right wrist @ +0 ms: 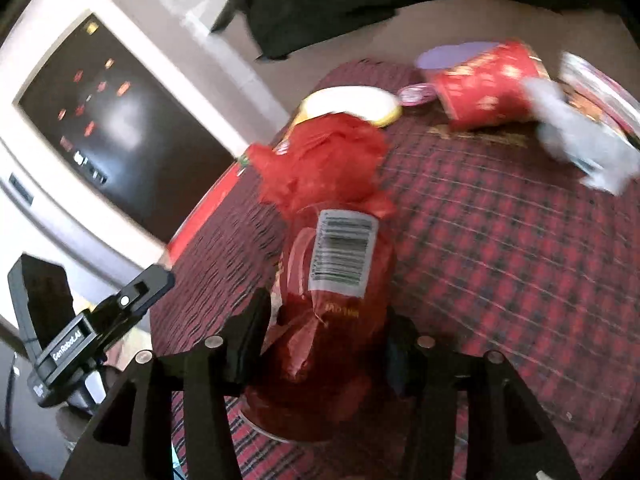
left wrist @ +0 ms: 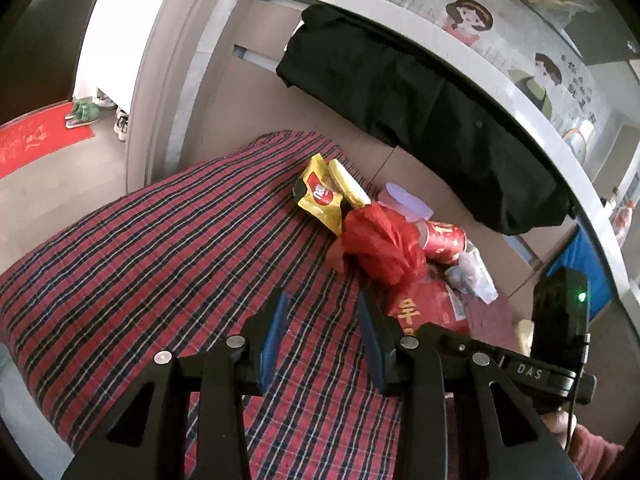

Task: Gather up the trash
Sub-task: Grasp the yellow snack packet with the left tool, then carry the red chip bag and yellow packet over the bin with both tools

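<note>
The red bag with a barcode label (right wrist: 340, 280) lies between the right claw (right wrist: 326, 344) fingers, jaws spread wide, contact unclear. At twelve o'clock sits crumpled red plastic (right wrist: 324, 160); at two, a red cup (right wrist: 486, 88). The left claw (left wrist: 322, 332) hovers half-open, empty, over the plaid cloth (left wrist: 160, 248).

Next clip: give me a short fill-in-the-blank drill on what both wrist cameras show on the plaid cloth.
1. The crumpled bag amid the trash is ____ in colour.
2. The white label on the red package between the right gripper fingers carries a ____.
3. The snack wrapper beyond the left gripper is ____.

Missing words: red; barcode; yellow
</note>
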Tool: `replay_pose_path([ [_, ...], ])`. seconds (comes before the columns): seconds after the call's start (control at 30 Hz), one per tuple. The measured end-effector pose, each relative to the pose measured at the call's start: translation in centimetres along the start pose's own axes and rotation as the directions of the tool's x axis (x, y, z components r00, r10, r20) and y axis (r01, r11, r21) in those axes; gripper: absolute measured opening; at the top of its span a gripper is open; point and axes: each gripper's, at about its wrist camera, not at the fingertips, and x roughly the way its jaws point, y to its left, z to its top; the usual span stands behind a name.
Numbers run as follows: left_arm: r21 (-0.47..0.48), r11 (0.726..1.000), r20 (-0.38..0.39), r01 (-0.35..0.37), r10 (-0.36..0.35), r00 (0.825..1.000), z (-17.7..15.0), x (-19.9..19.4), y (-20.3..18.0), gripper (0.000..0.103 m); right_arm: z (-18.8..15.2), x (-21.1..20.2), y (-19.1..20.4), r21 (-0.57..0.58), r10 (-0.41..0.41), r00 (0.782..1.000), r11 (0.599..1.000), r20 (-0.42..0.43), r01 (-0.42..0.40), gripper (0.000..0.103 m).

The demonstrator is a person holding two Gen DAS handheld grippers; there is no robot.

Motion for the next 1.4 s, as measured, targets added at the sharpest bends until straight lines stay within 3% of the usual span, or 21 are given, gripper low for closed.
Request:
replay_pose_path([
  [0.23,0.042,0.997,-0.043,0.059,-0.057,0.997,1.4,2.5,-1.8,0.038,0.2,-3.8,1.3,-0.141,-0.088,0.989,0.984,0.12,0.105,0.044],
  [0.43,0.081,0.986,-0.076,0.149,-0.143,0.987,6.0,7.7,-3.3,0.038,0.4,-9.9,-1.6,-0.168,-0.231,0.945,0.947,0.233,0.273,0.044],
  [0.5,0.082,0.988,-0.084,0.134,-0.127,0.988,7.8,10.0,-3.1,0.038,0.6,-11.8,-3.2,-0.145,-0.268,0.926,0.939,0.265,0.313,0.044],
  [0.67,0.04,0.999,-0.047,0.01,-0.008,0.999,11.3,14.2,-0.8,0.038,0.3,-15.0,-6.1,-0.109,-0.324,0.891,0.921,0.319,0.374,0.044],
  [0.77,-0.002,1.0,-0.061,-0.027,0.027,0.998,12.5,16.2,1.0,0.038,0.0,-15.8,-7.7,-0.088,-0.322,0.892,0.926,0.318,0.366,0.044],
  [0.93,-0.031,0.999,-0.183,-0.028,0.022,0.983,12.2,20.0,1.6,0.038,-0.7,-15.4,-9.2,-0.076,-0.325,0.899,0.93,0.293,0.361,0.044],
  [1.0,-0.024,0.999,-0.18,-0.032,0.027,0.983,11.8,20.4,1.0,0.037,-0.9,-15.0,-9.6,-0.07,-0.319,0.903,0.933,0.287,0.352,0.044],
  [1.03,-0.02,0.999,-0.175,-0.037,0.033,0.984,11.5,20.3,0.4,0.031,-1.1,-14.9,-9.7,-0.067,-0.312,0.907,0.937,0.283,0.344,0.044],
  [1.07,-0.015,0.999,-0.17,-0.037,0.034,0.985,11.4,20.2,-0.1,0.016,-1.2,-14.9,-9.8,-0.068,-0.311,0.908,0.937,0.279,0.342,0.044],
  [1.1,-0.001,0.999,-0.165,-0.039,0.038,0.986,11.3,19.9,-0.8,0.012,-1.3,-14.9,-9.8,-0.069,-0.313,0.908,0.936,0.277,0.344,0.044],
  [1.17,0.051,0.998,-0.136,-0.042,0.049,0.99,11.1,18.9,-2.6,0.007,-1.6,-15.1,-9.6,-0.071,-0.316,0.907,0.935,0.28,0.348,0.044],
  [1.27,0.151,0.983,-0.054,-0.103,0.112,0.992,10.6,16.4,-5.6,0.004,-1.9,-15.7,-9.3,-0.08,-0.32,0.901,0.931,0.291,0.357,0.044],
  [1.4,0.202,0.973,0.012,-0.114,0.114,0.993,10.1,13.4,-8.9,0.002,-2.1,-16.8,-8.8,-0.073,-0.308,0.9,0.936,0.309,0.345,0.044],
])
